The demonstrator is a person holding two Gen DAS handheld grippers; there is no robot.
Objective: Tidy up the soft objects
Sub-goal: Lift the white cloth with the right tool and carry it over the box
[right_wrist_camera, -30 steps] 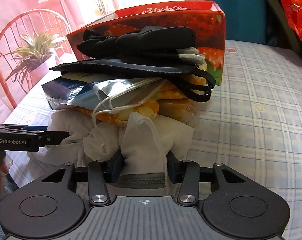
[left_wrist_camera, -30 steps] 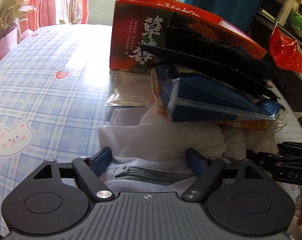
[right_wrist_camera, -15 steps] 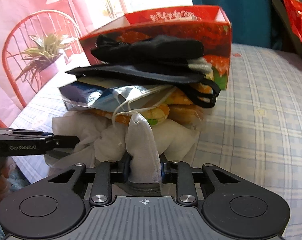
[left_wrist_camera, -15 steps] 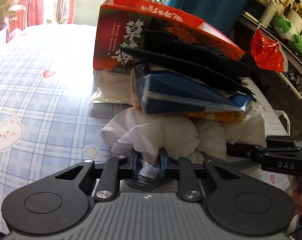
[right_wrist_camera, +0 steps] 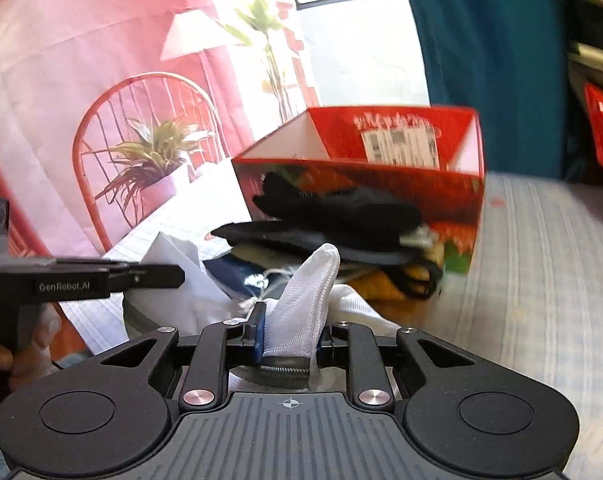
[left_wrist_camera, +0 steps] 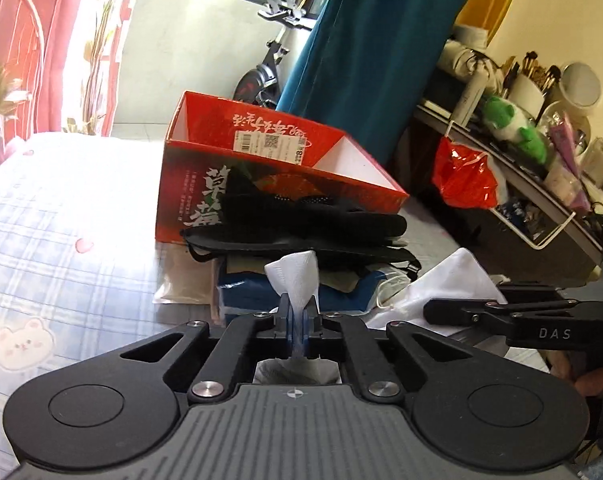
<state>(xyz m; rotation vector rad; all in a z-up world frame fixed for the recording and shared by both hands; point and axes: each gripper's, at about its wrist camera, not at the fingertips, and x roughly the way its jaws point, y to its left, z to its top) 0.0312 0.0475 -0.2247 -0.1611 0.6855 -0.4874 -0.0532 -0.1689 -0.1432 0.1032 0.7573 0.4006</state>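
Grippers both clamped the white mesh zip bag [left_wrist_camera: 297,276]: left gripper [left_wrist_camera: 297,330] pinched tight on a peaked fold, right gripper [right_wrist_camera: 289,338] jaws closing on the zipper-edged corner. The bag hung raised above the blue plaid tablecloth [left_wrist_camera: 61,240], in front of the pile of black gloves [left_wrist_camera: 313,216] and the open red cardboard box [left_wrist_camera: 269,160].

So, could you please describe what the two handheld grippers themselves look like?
Both are matte black. The left gripper has a ribbed grey deck, two round discs, silver pivot screws and blue-padded fingers. The right gripper matches. From the side, one handle reads "DAS", the other "GenRobot.AI". No cables or sleeves show.
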